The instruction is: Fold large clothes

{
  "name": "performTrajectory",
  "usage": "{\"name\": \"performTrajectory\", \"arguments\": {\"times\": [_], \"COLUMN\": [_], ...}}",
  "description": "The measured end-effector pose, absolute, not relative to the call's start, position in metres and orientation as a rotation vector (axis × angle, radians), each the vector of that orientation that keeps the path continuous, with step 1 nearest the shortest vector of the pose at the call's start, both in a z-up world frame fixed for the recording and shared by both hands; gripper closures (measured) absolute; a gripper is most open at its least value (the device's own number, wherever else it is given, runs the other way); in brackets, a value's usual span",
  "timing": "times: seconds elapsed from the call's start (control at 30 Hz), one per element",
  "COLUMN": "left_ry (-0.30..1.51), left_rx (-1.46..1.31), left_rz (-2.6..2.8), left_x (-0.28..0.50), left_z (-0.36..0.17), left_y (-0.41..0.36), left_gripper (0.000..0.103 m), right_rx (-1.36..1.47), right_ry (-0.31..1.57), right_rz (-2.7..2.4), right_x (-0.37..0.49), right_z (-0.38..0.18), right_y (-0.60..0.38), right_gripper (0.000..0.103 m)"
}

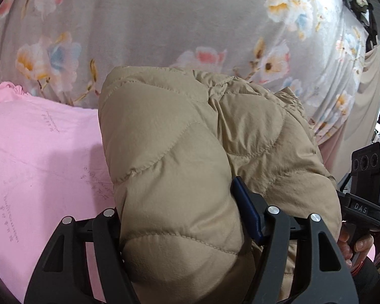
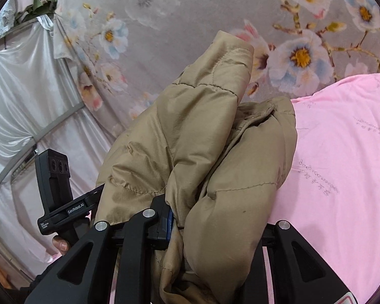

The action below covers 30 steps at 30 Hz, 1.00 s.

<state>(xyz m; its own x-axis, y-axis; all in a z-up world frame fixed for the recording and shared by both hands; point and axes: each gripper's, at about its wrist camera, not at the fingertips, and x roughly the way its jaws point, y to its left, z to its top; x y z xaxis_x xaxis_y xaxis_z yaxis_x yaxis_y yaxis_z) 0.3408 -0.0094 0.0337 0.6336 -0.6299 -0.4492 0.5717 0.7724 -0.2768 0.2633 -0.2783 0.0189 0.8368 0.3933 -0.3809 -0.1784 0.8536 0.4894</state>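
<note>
A tan quilted puffer jacket (image 1: 179, 157) fills the middle of the left wrist view, bunched and puffy. My left gripper (image 1: 182, 230) is shut on a thick fold of it; one blue-padded finger (image 1: 245, 210) presses its right side. In the right wrist view the same jacket (image 2: 202, 152) is bunched, a sleeve end sticking up. My right gripper (image 2: 215, 228) is shut on its lower folds, with one blue pad (image 2: 169, 224) showing at the left. The jacket is held above a pink sheet (image 2: 342, 164).
The pink sheet (image 1: 38, 164) lies on a bed with a grey floral cover (image 1: 164, 25). The other gripper's camera housing (image 1: 367, 177) is at the right edge, and shows in the right wrist view (image 2: 54, 177) at the left. White satin drapes (image 2: 25, 101) hang at the left.
</note>
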Motion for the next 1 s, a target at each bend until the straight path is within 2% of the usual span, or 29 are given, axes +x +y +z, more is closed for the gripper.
{"name": "performTrajectory", "arguments": {"times": [0.27, 0.37, 0.43, 0.53, 0.6, 0.67, 0.77, 0.8, 0.87, 0.9, 0.93, 0.97, 1.0], "left_ry": [0.646, 0.648, 0.663, 0.686, 0.678, 0.626, 0.587, 0.575, 0.564, 0.57, 0.579, 0.587, 0.598], "left_rx": [-0.149, -0.197, -0.217, -0.194, -0.123, -0.032, 0.107, 0.122, 0.14, 0.14, 0.138, 0.138, 0.139], "left_rz": [-0.632, -0.639, -0.639, -0.603, -0.508, -0.381, -0.129, -0.078, -0.001, 0.004, 0.0, -0.001, -0.001], "left_x": [0.407, 0.413, 0.416, 0.41, 0.396, 0.379, 0.364, 0.361, 0.357, 0.357, 0.358, 0.36, 0.365], "left_z": [-0.036, -0.049, -0.055, -0.048, -0.035, -0.017, 0.017, 0.027, 0.045, 0.05, 0.054, 0.055, 0.054], "left_y": [-0.001, 0.011, 0.016, 0.021, 0.024, 0.025, 0.019, 0.016, 0.003, -0.004, -0.013, -0.02, -0.03], "left_gripper": [0.039, 0.035, 0.032, 0.027, 0.014, 0.009, 0.01, 0.014, 0.02, 0.031, 0.037, 0.05, 0.069], "right_rx": [0.457, 0.482, 0.51, 0.532, 0.538, 0.49, 0.327, 0.254, 0.121, 0.075, 0.06, 0.062, 0.069], "right_ry": [0.593, 0.606, 0.629, 0.66, 0.679, 0.682, 0.617, 0.59, 0.54, 0.526, 0.526, 0.53, 0.539], "right_rz": [0.273, 0.276, 0.264, 0.248, 0.241, 0.177, 0.048, -0.002, -0.092, -0.117, -0.118, -0.108, -0.093], "right_x": [0.327, 0.333, 0.332, 0.316, 0.296, 0.278, 0.262, 0.26, 0.263, 0.27, 0.278, 0.286, 0.297], "right_z": [-0.044, -0.056, -0.062, -0.064, -0.059, -0.045, -0.011, 0.002, 0.025, 0.033, 0.038, 0.04, 0.04], "right_y": [-0.272, -0.274, -0.279, -0.289, -0.297, -0.3, -0.288, -0.279, -0.255, -0.242, -0.233, -0.228, -0.224], "right_gripper": [0.078, 0.072, 0.064, 0.057, 0.055, 0.054, 0.053, 0.054, 0.068, 0.084, 0.094, 0.097, 0.1]}}
